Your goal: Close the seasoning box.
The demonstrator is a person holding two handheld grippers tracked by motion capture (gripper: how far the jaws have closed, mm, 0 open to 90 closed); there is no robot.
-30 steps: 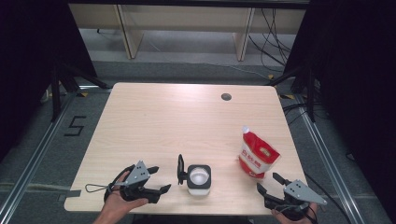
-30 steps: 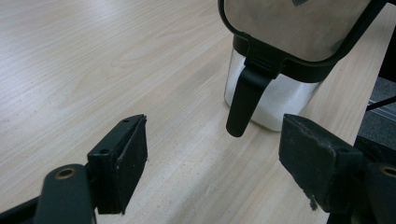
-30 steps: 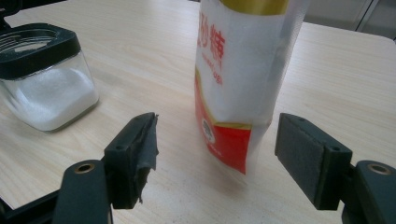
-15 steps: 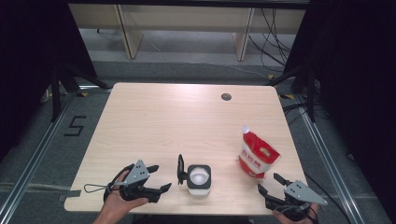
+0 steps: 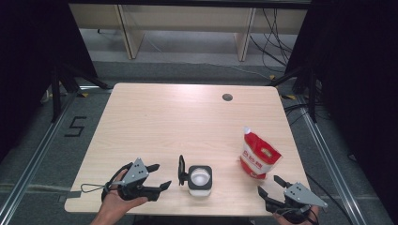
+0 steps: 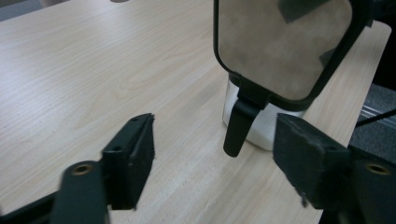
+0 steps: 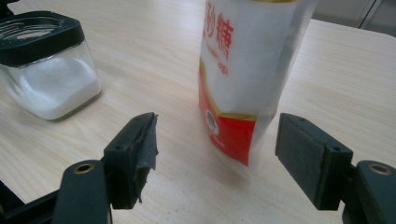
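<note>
A square glass jar [image 5: 200,180] of white granules stands near the table's front edge, its black hinged lid [image 5: 181,169] flipped up on the left side. My left gripper [image 5: 161,176] lies left of it, aimed at the lid. Its jaws have just been closing and remain open, with nothing pressed. In the left gripper view the lid [image 6: 280,46] and its hanging latch [image 6: 235,135] sit ahead of the jaws, untouched. A red and white sugar pouch [image 5: 258,154] stands at the right. My right gripper [image 5: 269,185] is open just in front of it, and the pouch [image 7: 247,70] is ahead of the pads.
The wooden table [image 5: 178,122] has a round cable hole [image 5: 227,97] near its far edge. A cable loop [image 5: 89,188] trails left of my left hand. In the right gripper view the jar [image 7: 46,70] stands to the left of the pouch.
The left gripper's jaws stand a little narrower than before. Jar, pouch and right gripper have not moved.
</note>
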